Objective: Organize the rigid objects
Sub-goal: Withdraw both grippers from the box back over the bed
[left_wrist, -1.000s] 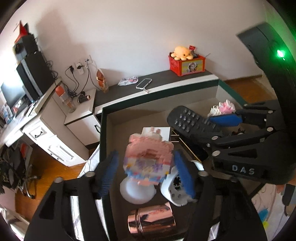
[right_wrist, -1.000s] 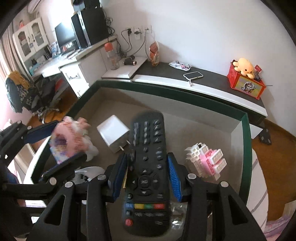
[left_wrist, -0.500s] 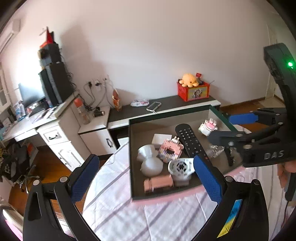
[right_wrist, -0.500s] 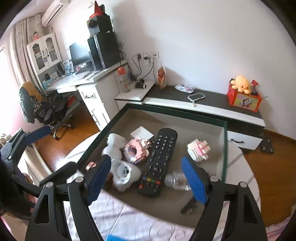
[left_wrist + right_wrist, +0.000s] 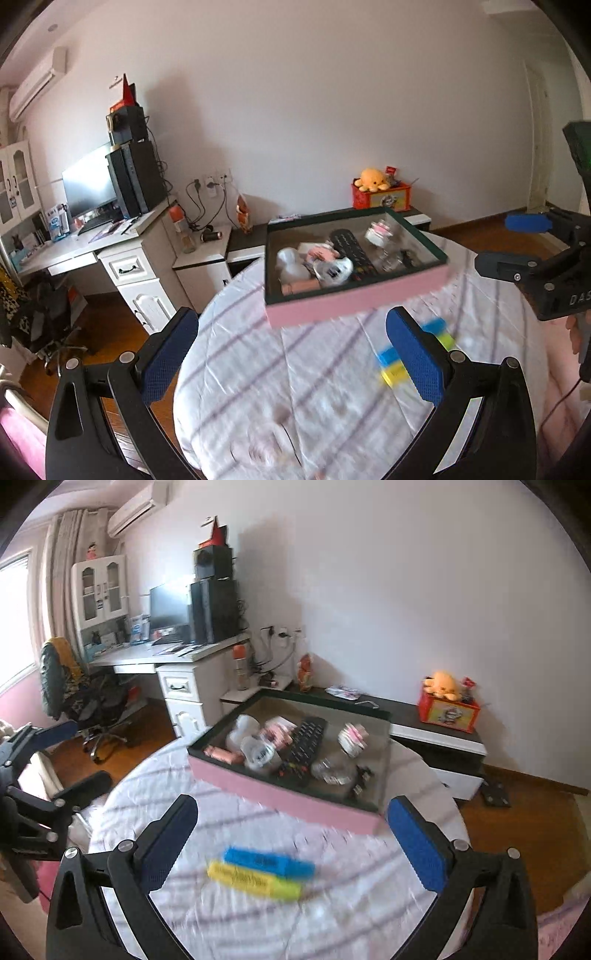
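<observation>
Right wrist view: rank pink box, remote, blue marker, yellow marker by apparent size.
1. pink box, largest by far.
2. remote, lying inside the box.
3. blue marker and yellow marker: alike, not ranked. Both lie nearer the camera and are blurred, so their order against the remote is unsure too.

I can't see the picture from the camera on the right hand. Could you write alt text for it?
A pink-sided box holding a black remote control and small toys sits on a round table with a striped white cloth. Nearer the camera lie a blue marker and a yellow marker, side by side. The right hand-held gripper, empty, is opening above them.
</observation>
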Tool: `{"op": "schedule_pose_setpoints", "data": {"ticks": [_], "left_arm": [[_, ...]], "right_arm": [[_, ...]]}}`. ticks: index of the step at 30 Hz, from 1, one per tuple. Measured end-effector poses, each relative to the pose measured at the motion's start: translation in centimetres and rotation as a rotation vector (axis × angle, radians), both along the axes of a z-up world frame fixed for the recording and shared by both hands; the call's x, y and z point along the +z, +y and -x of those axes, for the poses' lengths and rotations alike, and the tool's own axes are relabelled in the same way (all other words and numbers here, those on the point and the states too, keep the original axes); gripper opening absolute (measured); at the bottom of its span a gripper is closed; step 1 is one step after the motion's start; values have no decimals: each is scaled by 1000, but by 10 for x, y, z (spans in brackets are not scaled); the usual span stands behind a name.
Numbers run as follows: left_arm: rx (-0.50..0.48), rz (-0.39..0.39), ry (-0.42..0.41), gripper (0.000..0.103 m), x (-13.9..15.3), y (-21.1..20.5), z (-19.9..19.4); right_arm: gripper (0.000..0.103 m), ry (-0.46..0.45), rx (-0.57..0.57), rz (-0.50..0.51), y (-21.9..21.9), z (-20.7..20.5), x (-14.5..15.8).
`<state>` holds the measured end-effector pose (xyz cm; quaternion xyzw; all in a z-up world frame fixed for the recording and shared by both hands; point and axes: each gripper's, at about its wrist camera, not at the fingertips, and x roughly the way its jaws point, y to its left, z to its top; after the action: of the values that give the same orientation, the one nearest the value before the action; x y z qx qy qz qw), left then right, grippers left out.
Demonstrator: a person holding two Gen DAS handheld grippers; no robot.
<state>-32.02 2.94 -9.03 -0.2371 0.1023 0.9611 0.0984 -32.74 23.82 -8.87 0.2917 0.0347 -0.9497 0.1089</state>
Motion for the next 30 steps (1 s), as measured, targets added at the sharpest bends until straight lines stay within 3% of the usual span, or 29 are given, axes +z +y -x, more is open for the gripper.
{"op": "schedule_pose_setpoints", "data": {"ticks": [5, 11, 15, 18, 25, 30], "left_arm": [[0, 9, -20, 103, -13, 8, -31], [-49, 6, -104, 103, -38, 28, -36], [-91, -23, -195, 103, -58, 47, -19], [-87, 10, -264, 103, -78, 63, -3], [-184, 89, -339, 103, -113, 97, 25], [-200, 66, -392, 103, -123, 100, 51]], "right_arm": [[103, -16, -55, 21, 18, -35, -23], [103, -90, -115, 71, 42, -51, -61], [103, -122, -136, 84, 52, -50, -81], [103, -143, -149, 96, 61, -47, -93], [103, -181, -143, 134, 74, -37, -112], [103, -195, -132, 165, 76, -28, -120]]}}
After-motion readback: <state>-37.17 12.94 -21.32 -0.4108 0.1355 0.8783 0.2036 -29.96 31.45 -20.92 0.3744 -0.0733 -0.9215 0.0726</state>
